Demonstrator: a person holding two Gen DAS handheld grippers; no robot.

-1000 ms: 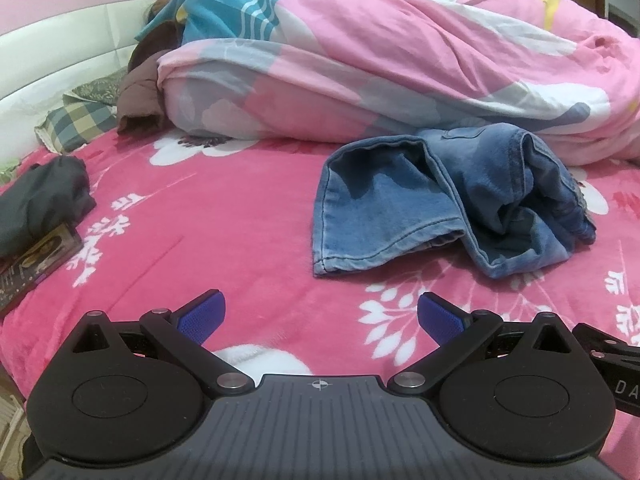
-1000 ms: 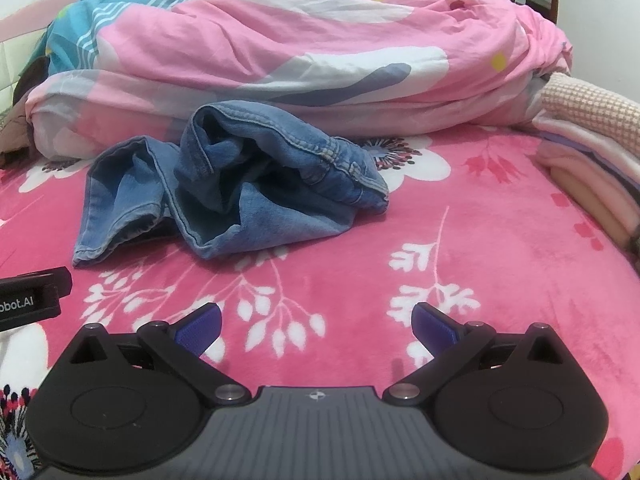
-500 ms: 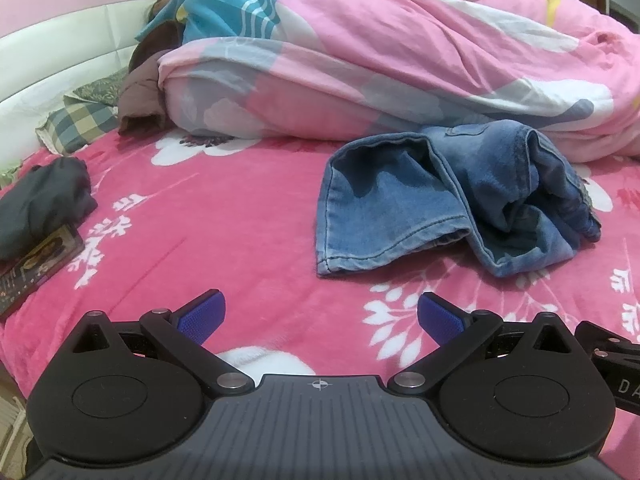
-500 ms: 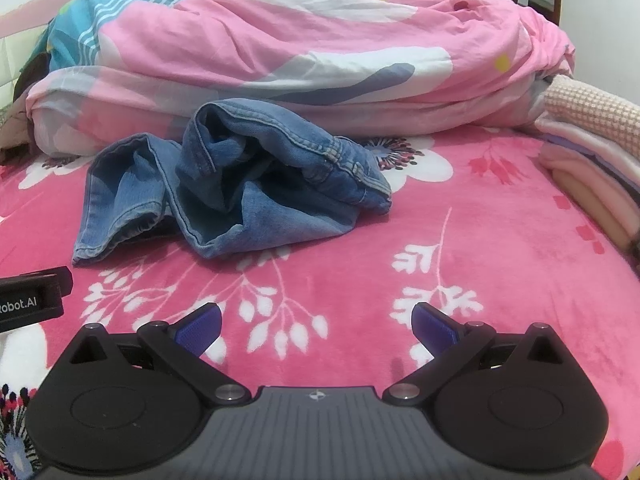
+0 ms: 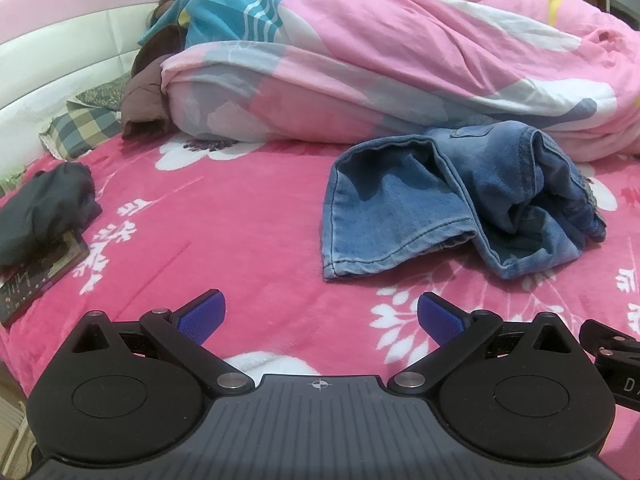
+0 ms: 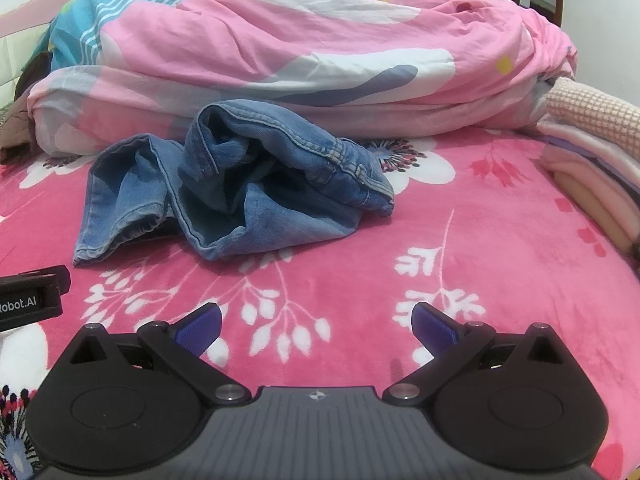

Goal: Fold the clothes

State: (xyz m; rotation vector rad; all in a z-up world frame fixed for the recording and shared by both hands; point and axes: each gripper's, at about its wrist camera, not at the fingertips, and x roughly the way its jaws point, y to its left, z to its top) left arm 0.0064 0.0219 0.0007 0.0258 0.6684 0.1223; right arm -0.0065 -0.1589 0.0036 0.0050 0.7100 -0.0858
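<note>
The jeans [image 5: 460, 196] lie crumpled at centre right of the frame on the pink blanket [image 5: 240, 216], unfolded; folding looks unstarted. Left gripper [image 5: 319, 312] and right gripper [image 6: 316, 322] hover, fingers apart, empty.

L gripper [image 5: 319, 316] & R gripper [image 6: 316, 325]: jaws wide apart, empty.
</note>
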